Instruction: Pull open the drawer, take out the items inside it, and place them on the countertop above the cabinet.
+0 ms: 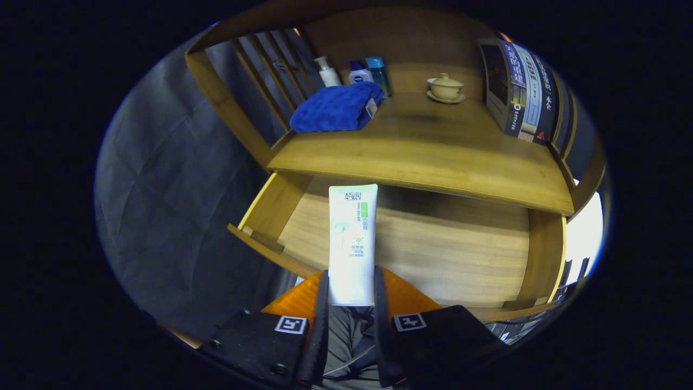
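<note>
Tube (352, 244): white, flat, green print, held upright over the open drawer (433, 254). Gripper (351, 290) clamped on its near end, both fingers pressing its sides. Countertop (433, 146) beyond, carrying a blue towel (335, 108).

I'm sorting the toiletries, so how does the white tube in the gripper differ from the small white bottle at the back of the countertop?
The white tube is flat and held between the gripper fingers above the open drawer; the white bottle is round and stands upright behind the blue towel. The tube looks far bigger, being nearer. Both are mostly white.
</note>
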A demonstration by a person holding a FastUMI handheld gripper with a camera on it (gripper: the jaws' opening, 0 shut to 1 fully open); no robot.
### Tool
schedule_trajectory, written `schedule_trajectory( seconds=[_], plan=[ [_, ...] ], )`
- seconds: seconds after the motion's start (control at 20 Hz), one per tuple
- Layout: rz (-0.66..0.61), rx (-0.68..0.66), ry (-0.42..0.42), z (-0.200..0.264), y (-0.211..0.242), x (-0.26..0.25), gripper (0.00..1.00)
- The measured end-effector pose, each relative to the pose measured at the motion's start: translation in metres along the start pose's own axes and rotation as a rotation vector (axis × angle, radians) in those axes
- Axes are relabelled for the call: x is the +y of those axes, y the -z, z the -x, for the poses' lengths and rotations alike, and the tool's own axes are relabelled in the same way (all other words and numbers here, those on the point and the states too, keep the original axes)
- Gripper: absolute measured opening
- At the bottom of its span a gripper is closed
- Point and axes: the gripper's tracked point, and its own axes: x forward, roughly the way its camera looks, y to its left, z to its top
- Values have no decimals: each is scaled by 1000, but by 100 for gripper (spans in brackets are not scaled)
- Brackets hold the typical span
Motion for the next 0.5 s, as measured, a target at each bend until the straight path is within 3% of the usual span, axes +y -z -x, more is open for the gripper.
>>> schedule_trajectory(
  seconds=[0.15,0.5],
  plan=[
    [11,-104,17,15,-34,0,45],
    [-19,-349,232,-8,-135,-60,44]
  ],
)
